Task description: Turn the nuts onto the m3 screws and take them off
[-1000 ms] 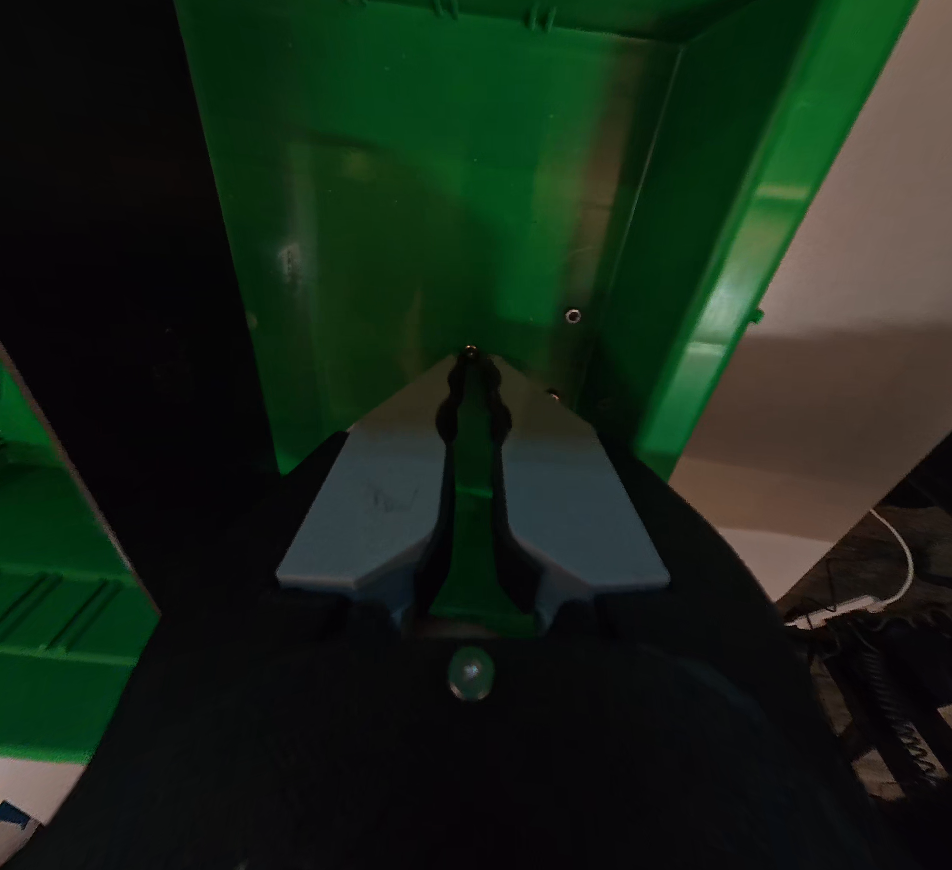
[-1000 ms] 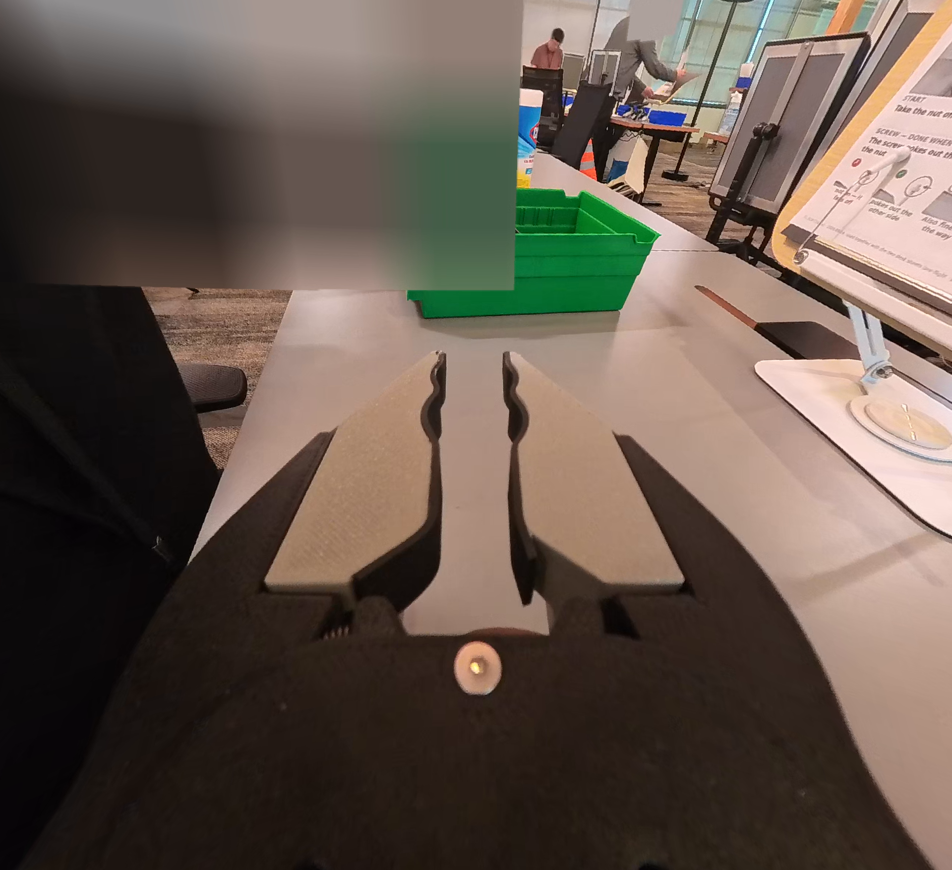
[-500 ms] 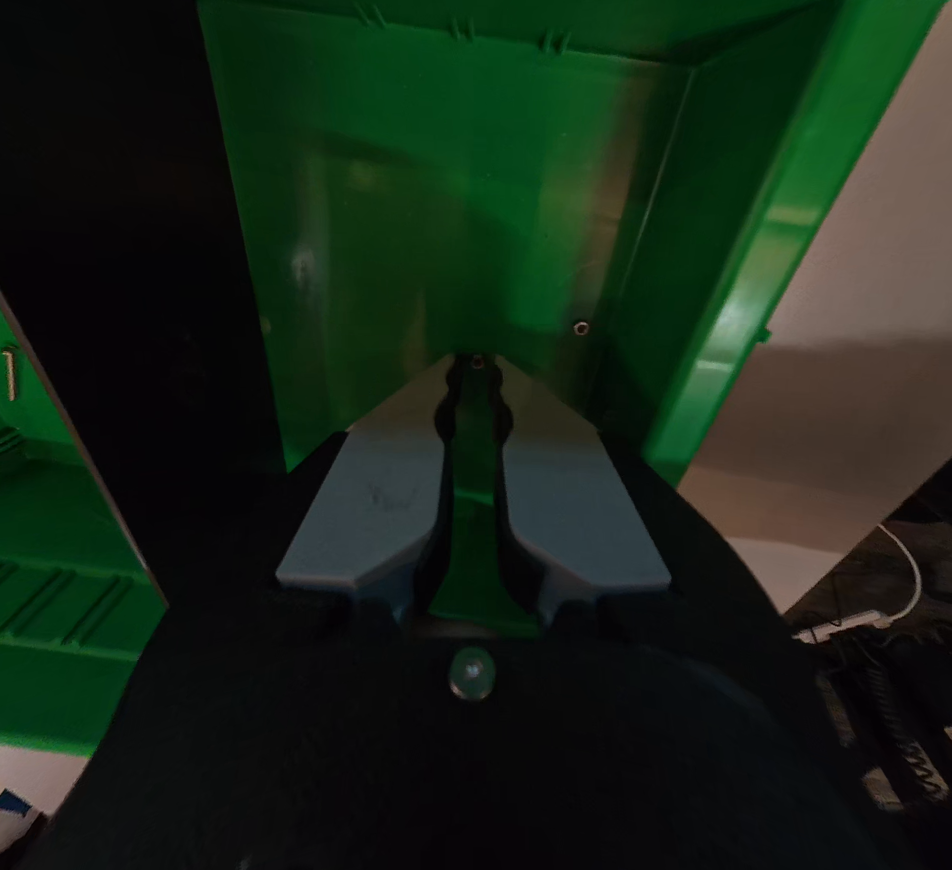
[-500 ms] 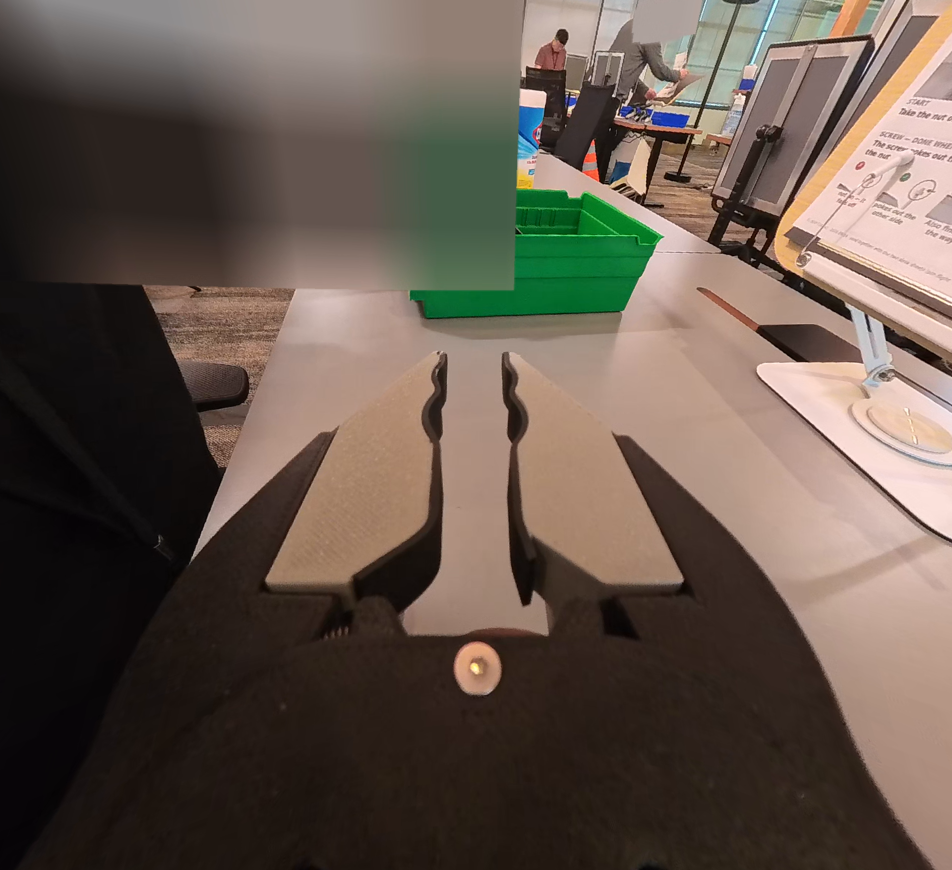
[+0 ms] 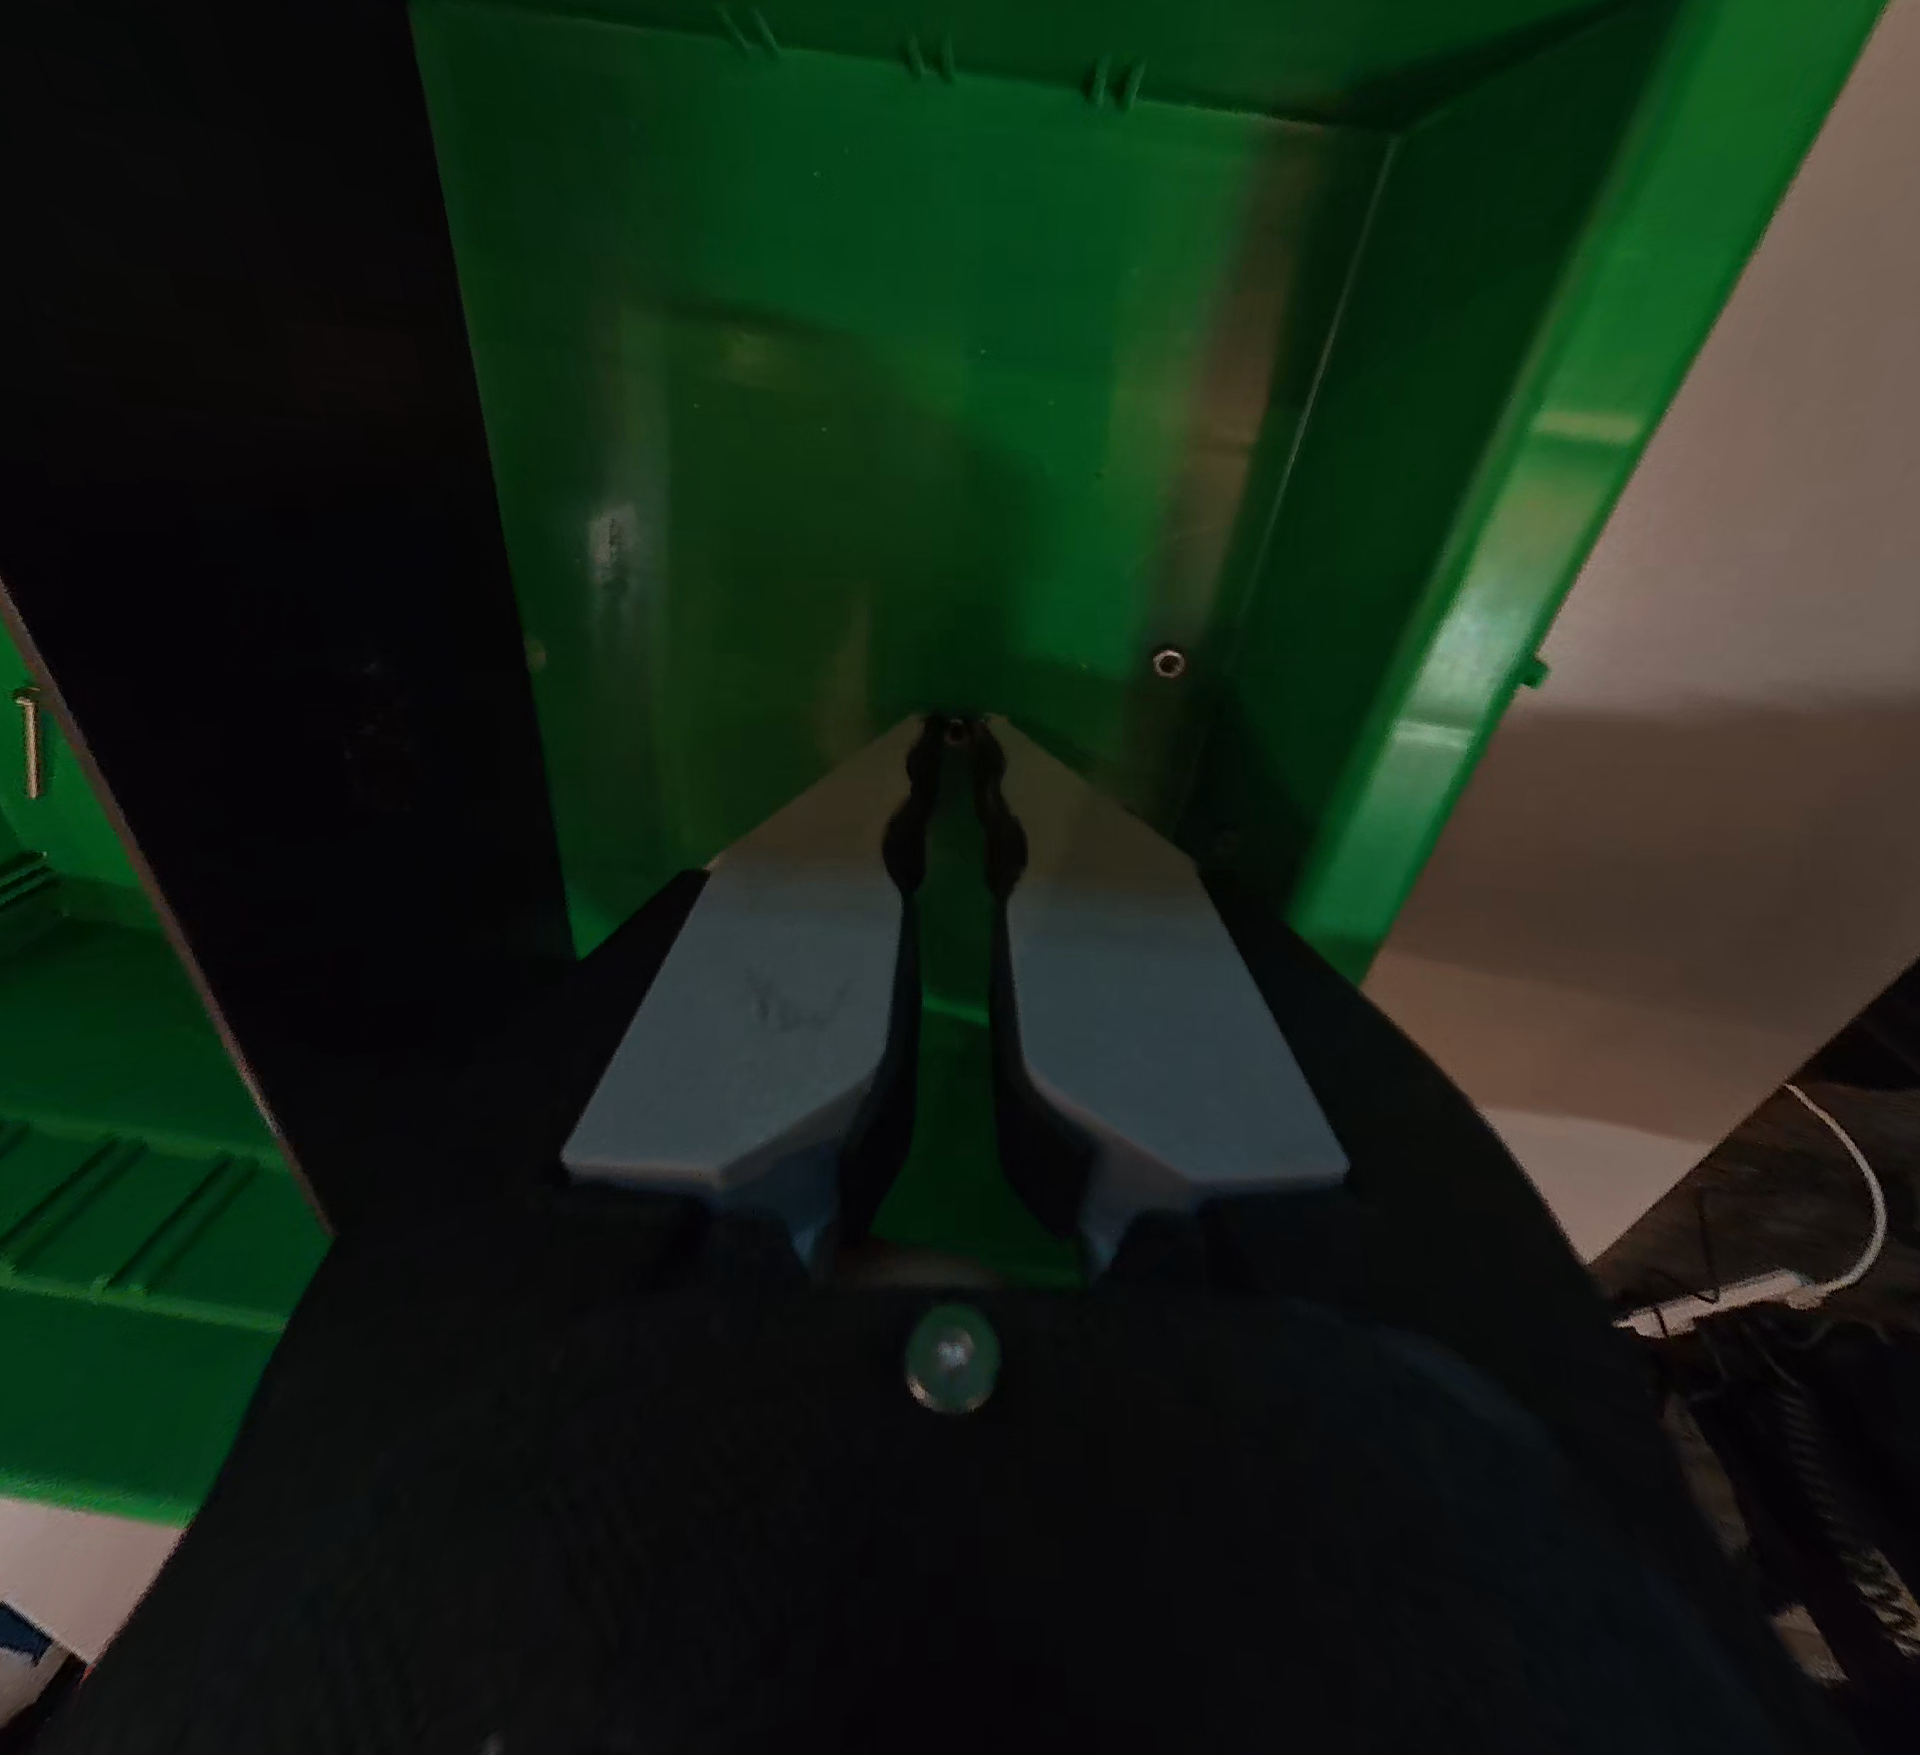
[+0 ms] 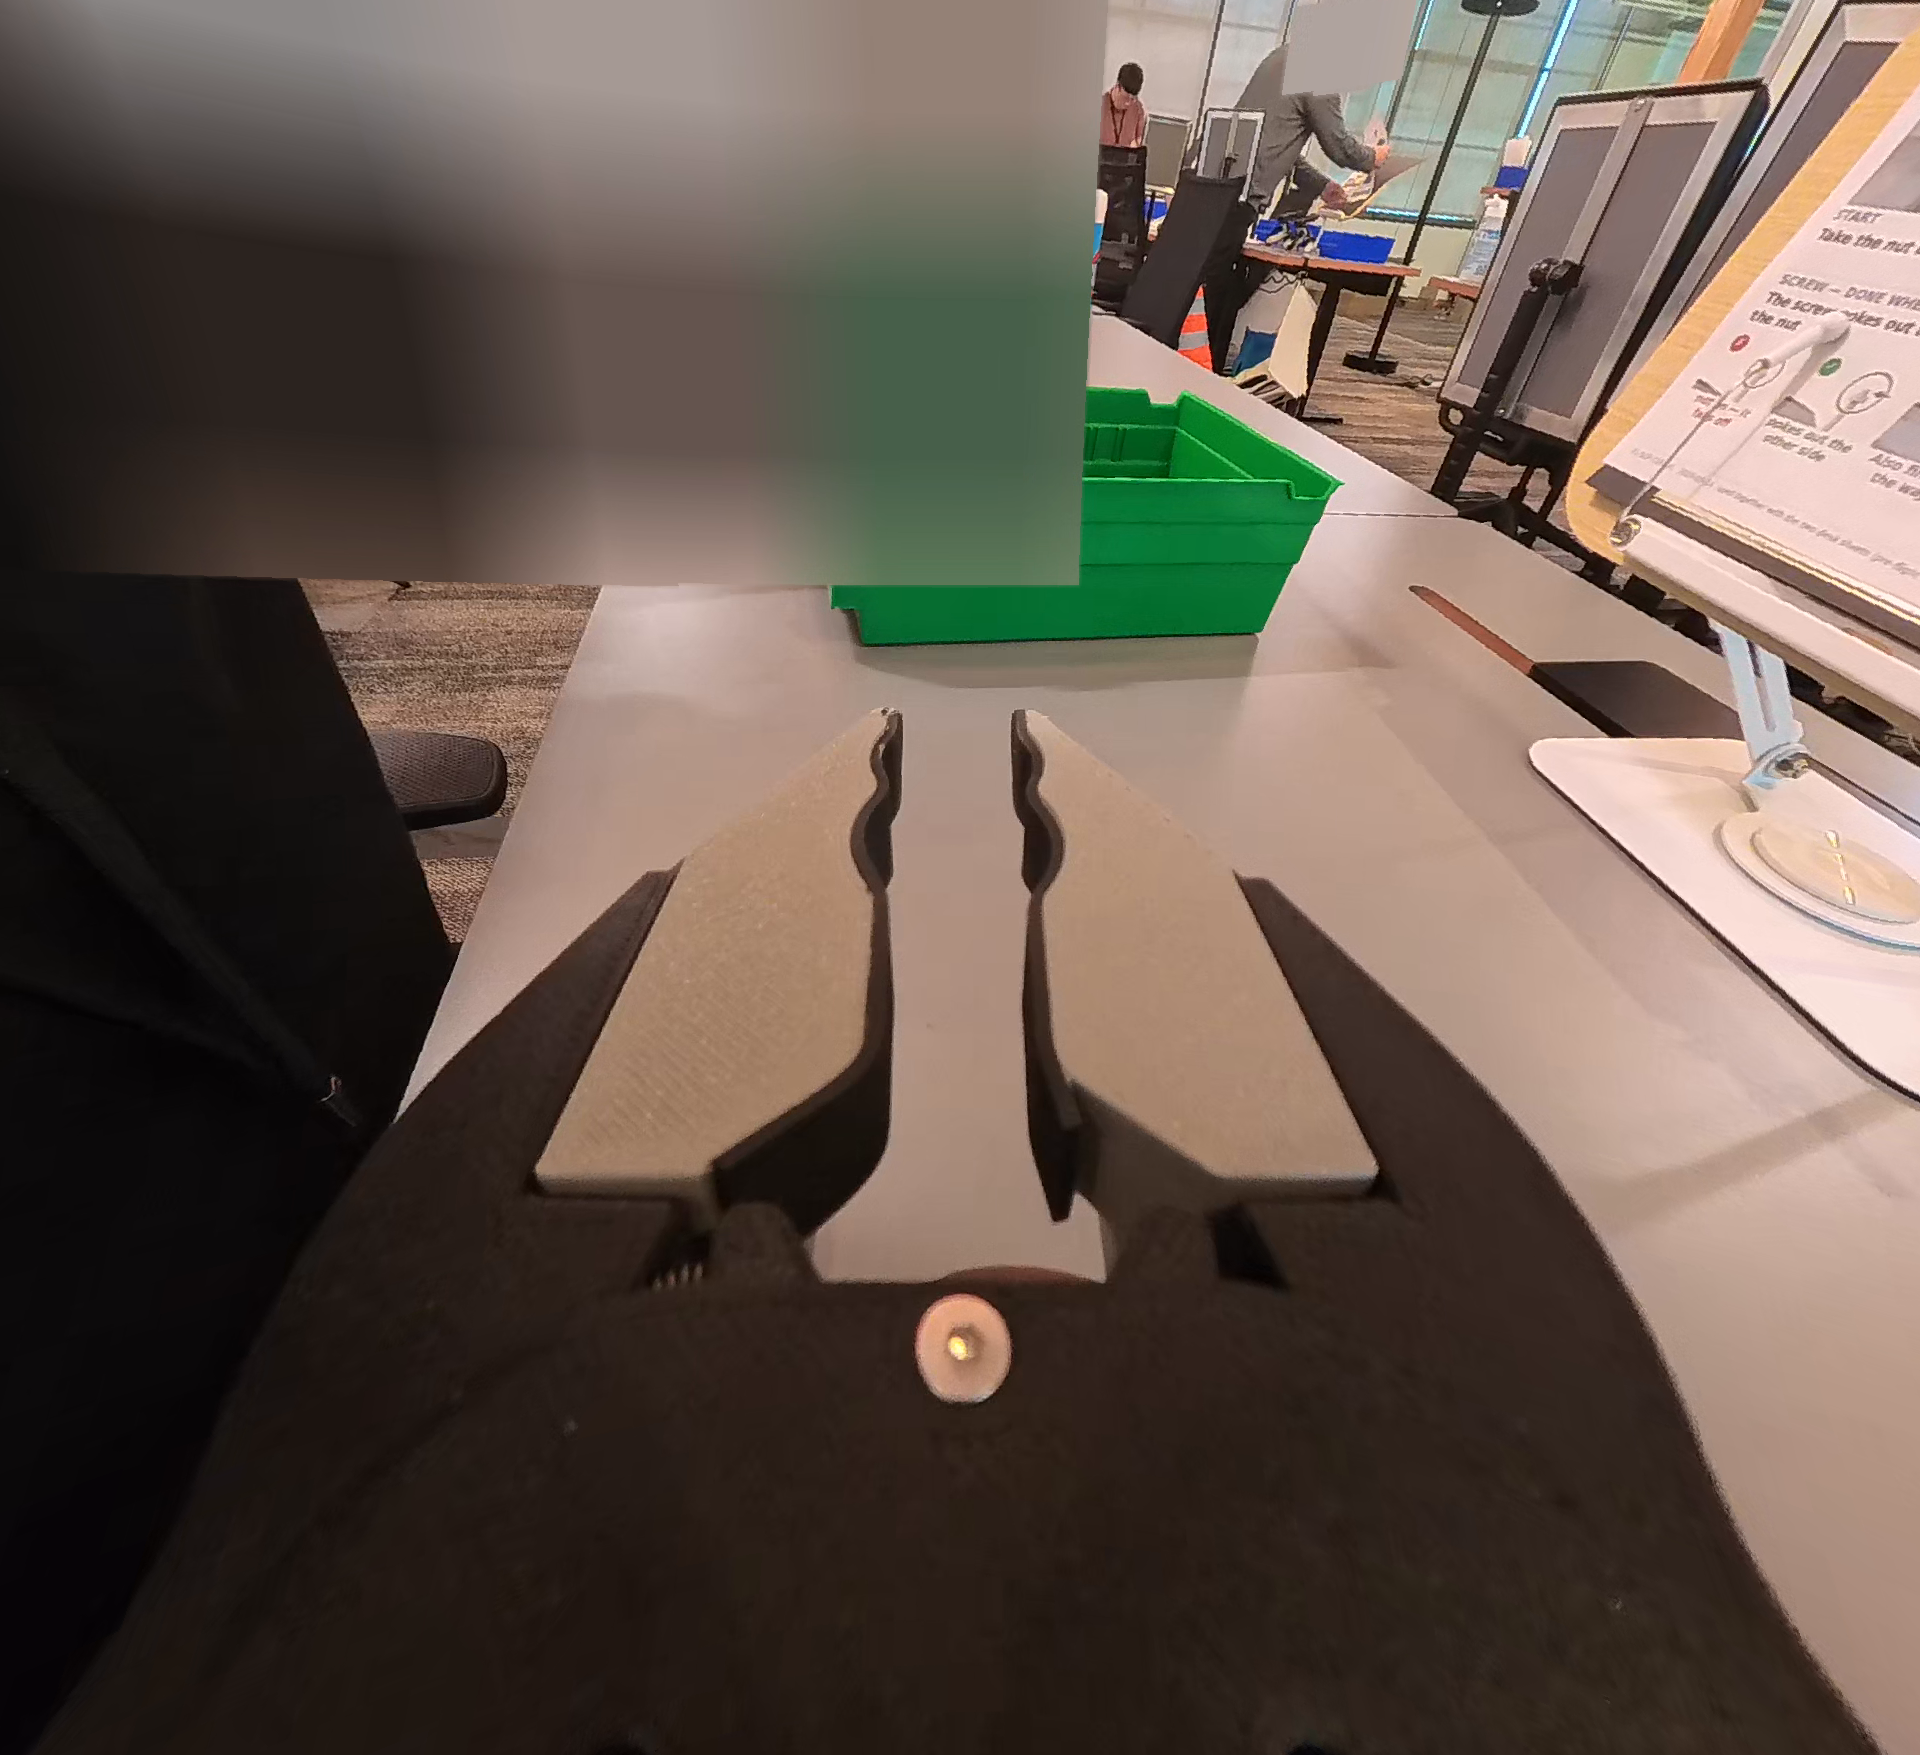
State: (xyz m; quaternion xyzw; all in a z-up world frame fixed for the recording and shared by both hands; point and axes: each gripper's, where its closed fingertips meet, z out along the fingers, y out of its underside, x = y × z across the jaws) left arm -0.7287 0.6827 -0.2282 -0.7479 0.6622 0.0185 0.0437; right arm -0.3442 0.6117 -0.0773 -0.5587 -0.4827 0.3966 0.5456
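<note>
Grey matte tabletop [image 6: 1351, 874] in a big open-plan office with carpet and exposed ducts; a white-based stand [image 6: 1766, 832] propped up an instruction sheet on my right. My right gripper [image 6: 956, 718] hung over the table, grainy grey fingers with wavy black pads set a moderate gap apart, nothing between them; a green bin [image 6: 1195, 552] sat beyond. My left gripper [image 5: 953, 726] was down inside a glossy green plastic bin [image 5: 1455, 458], tips pinched nearly together on a tiny nut [image 5: 953, 724]; another nut [image 5: 1169, 663] lay near the right wall; a screw [image 5: 29, 737] showed in the next compartment, far left.
</note>
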